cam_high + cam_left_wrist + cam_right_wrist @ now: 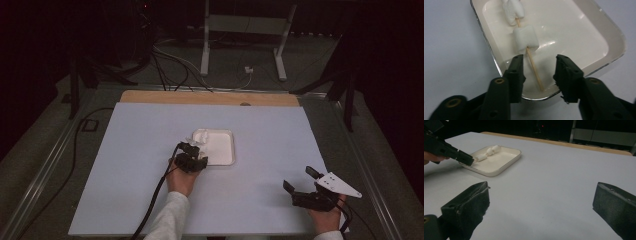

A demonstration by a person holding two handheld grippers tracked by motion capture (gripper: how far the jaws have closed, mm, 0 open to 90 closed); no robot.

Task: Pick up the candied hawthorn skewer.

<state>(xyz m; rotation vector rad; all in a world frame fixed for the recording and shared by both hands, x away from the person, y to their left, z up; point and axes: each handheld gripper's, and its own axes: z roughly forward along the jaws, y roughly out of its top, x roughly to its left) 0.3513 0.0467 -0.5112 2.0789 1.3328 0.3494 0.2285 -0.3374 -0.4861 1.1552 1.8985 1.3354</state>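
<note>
A white rectangular tray (222, 152) lies in the middle of the pale table sheet. In it rests a wooden skewer (534, 66) threaded with white marshmallows (525, 38), along the tray's left side. My left gripper (539, 58) reaches over the tray's near rim. Its two black jaws stand on either side of the bare end of the stick, with a gap to each pad. From the right gripper view the left gripper (465, 157) comes in at the tray's (499, 162) near corner. My right gripper (300, 178) rests open at the table's front right, nothing between its jaws.
A wooden strip (210, 97) runs along the table's far edge. Beyond it are cables and a white stand (207, 45) on the dark floor. The left gripper's cable (155, 195) trails toward the front edge.
</note>
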